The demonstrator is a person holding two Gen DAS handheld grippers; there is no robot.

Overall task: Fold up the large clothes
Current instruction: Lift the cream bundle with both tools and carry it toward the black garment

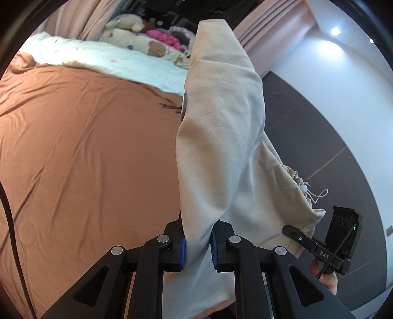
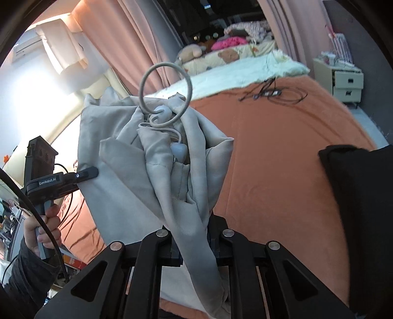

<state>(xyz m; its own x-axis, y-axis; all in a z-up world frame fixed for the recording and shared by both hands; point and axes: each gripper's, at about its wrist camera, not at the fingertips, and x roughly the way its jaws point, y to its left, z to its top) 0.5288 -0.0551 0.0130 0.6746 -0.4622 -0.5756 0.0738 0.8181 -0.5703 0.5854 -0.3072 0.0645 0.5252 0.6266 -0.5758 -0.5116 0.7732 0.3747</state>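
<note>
The left tool (image 1: 198,245) is closed on a fold of the beige garment (image 1: 221,137), which hangs up in front of it, above the bed with the brown sheet (image 1: 86,152). The right tool (image 2: 194,241) also grips the same garment, a bunched part with a drawstring loop (image 2: 165,90) and a toggle (image 2: 178,151) just ahead of it. Beyond both tools, pillows and soft toys (image 1: 137,23) lie at the far end of the bed.
</note>
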